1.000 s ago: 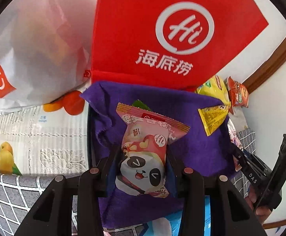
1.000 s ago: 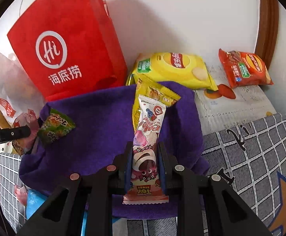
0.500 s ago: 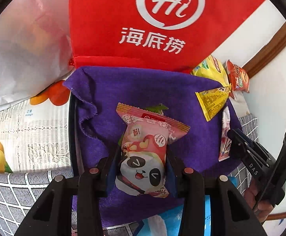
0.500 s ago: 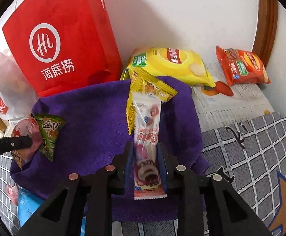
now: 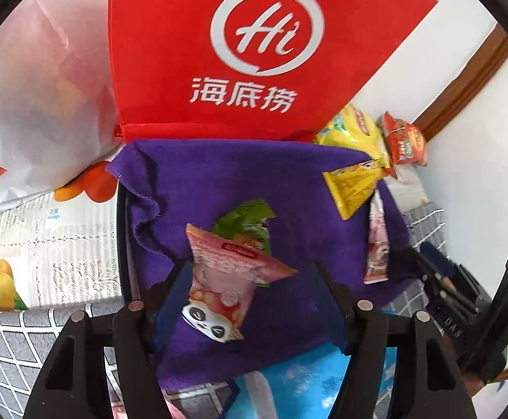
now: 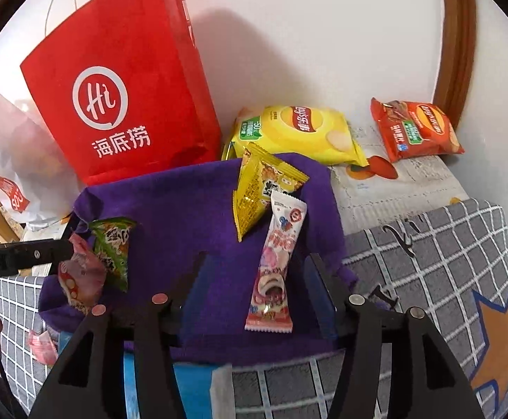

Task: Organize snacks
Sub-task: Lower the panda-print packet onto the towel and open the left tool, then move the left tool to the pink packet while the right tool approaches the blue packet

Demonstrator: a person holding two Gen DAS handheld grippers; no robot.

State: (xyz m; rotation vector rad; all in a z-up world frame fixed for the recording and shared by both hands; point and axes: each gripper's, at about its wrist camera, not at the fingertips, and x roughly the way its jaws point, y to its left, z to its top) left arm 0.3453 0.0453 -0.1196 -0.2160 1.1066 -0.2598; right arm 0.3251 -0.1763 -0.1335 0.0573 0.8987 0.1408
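Note:
A purple cloth (image 5: pixel 219 181) (image 6: pixel 184 216) lines a tray. My left gripper (image 5: pixel 250 276) is open; the pink panda packet (image 5: pixel 226 279) lies loose between its fingers, partly over a green packet (image 5: pixel 247 220). My right gripper (image 6: pixel 254 272) is open; the long pink-and-white packet (image 6: pixel 275 265) lies on the cloth between its fingers, below a yellow packet (image 6: pixel 257 188). In the right wrist view the panda packet (image 6: pixel 79 279) and green packet (image 6: pixel 114 244) lie at the cloth's left by the left gripper's finger (image 6: pixel 20 258).
A red paper bag (image 6: pixel 121 97) stands behind the cloth against the wall, with a white plastic bag (image 5: pixel 37 70) to its left. A yellow chip bag (image 6: pixel 299 129) and a red chip bag (image 6: pixel 414 129) lie at the back right. A blue packet (image 5: pixel 306 384) lies under the cloth's near edge.
Both grippers have opened. The panda packet dropped onto the cloth beside the green packet, and the long pink packet now lies released below the yellow one.

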